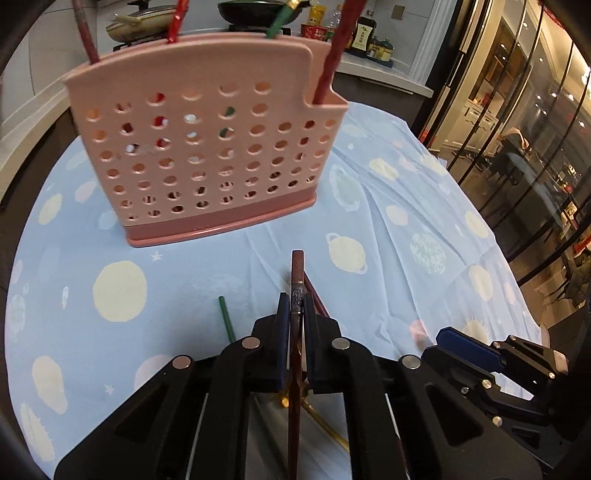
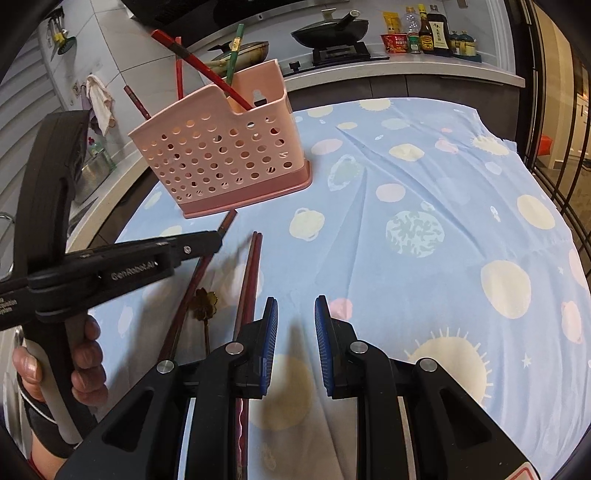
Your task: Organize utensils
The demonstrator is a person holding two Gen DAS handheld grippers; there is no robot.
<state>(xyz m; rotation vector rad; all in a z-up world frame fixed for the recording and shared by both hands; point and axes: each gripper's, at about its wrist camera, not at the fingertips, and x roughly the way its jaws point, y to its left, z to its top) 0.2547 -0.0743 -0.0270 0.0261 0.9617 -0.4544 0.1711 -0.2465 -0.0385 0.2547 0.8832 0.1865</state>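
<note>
A pink perforated utensil holder (image 1: 207,147) stands on the blue tablecloth, with several chopsticks sticking out of it; it also shows in the right wrist view (image 2: 225,151). My left gripper (image 1: 296,301) is shut on a dark brown chopstick (image 1: 297,269), held above the cloth in front of the holder; it shows at the left of the right wrist view (image 2: 218,236). My right gripper (image 2: 295,314) is open and empty over the cloth. A pair of dark red chopsticks (image 2: 249,273) and a gold flower-shaped spoon (image 2: 204,304) lie on the cloth left of it. A green chopstick (image 1: 226,319) lies by the left gripper.
The blue planet-print tablecloth (image 2: 424,192) covers the table. Behind it is a kitchen counter with pans (image 2: 332,29) and sauce bottles (image 2: 432,33). Glass doors (image 1: 517,155) stand to the right. My right gripper (image 1: 480,354) shows at the lower right of the left view.
</note>
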